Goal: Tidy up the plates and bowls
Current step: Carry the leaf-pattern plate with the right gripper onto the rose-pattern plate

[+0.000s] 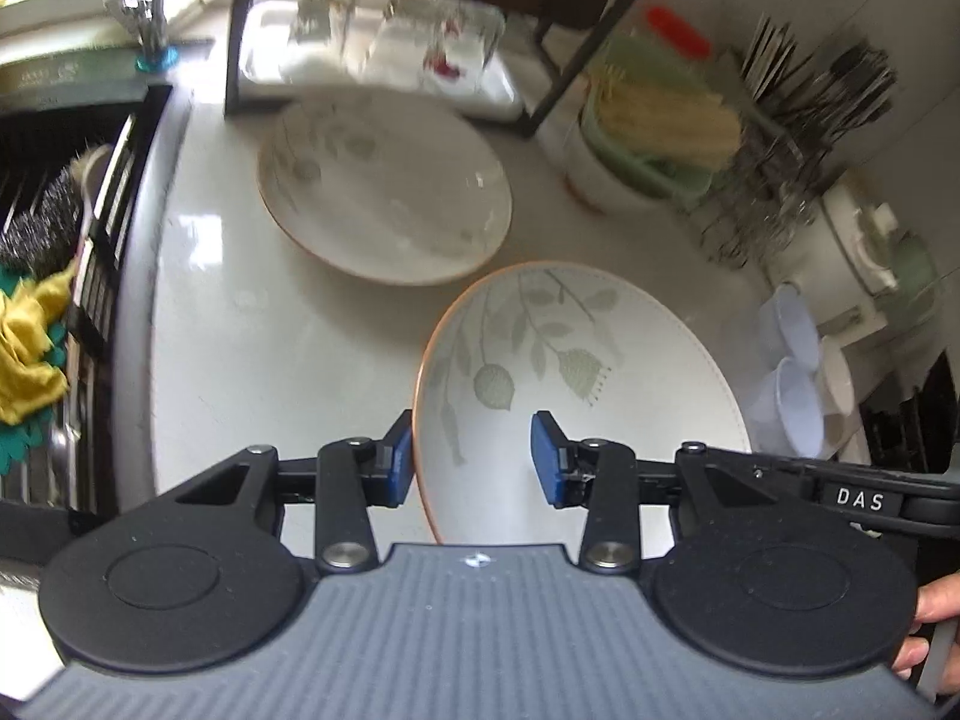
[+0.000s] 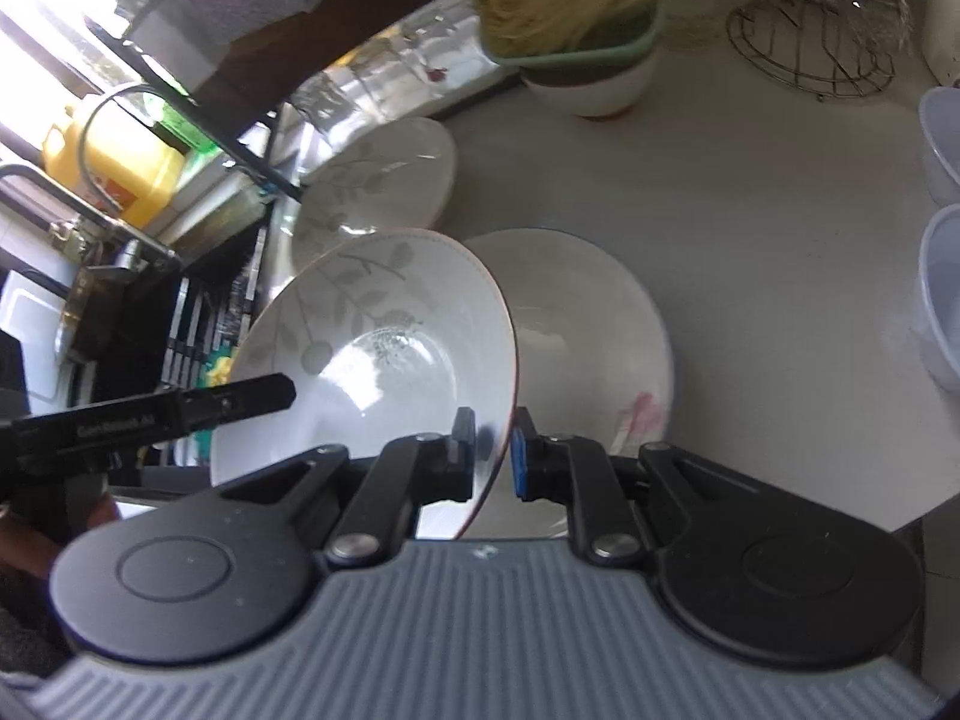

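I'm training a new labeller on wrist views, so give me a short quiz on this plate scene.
1. True or false: the right gripper is shut on the rim of the tilted leaf plate.
2. The flat plate partly hidden by it bears: A stripes, B a pink flower, C blue dots.
3. How many plates show in the right wrist view?
Key: 1 true; 2 B; 3 three.

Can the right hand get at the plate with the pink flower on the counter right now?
Probably not yet. Its fingers are shut on the rim of the leaf plate, which hangs partly in front of the pink-flower plate. The counter beside it looks free, so likely yes once the leaf plate is set down.
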### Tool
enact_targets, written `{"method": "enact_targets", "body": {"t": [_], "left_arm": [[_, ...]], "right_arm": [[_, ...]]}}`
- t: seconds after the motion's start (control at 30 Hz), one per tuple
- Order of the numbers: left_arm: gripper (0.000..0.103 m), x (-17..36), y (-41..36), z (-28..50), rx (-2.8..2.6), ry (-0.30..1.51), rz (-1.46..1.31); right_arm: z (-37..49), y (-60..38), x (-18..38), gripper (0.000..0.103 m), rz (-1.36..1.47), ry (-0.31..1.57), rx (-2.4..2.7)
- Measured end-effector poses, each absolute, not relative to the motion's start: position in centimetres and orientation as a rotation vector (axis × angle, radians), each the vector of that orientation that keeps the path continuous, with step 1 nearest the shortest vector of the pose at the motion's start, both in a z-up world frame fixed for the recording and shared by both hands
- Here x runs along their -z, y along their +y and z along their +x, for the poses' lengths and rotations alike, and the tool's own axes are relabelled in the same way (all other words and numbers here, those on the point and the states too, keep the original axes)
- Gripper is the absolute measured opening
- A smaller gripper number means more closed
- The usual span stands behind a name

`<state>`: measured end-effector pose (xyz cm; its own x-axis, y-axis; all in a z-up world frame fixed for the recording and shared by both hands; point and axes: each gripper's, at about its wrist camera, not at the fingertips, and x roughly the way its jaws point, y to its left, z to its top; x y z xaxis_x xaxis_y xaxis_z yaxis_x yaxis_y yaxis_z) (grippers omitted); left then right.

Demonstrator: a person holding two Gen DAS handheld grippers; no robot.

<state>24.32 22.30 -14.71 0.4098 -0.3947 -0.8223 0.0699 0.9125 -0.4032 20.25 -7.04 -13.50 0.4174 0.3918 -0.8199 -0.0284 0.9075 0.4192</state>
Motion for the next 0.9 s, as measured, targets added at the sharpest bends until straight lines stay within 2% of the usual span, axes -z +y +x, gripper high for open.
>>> {"method": "enact_targets", "body": {"t": [0.17,0.43,0.9], "left_arm": [[0.044,17.1,20.7,25.4,0.241,1.178,-0.356],[0.044,18.1,20.0,26.3,0.141,1.233,-0.322],[0.044,19.1,18.2,27.0,0.077,1.296,-0.232]], "right_arm": [[21.6,-8.5,16.0,0.015,0.372,1.154,-0.292],[23.0,-8.9,18.1,0.015,0.349,1.17,-0.374],[23.9,-9.5,19.1,0.015,0.292,1.137,-0.428]]}}
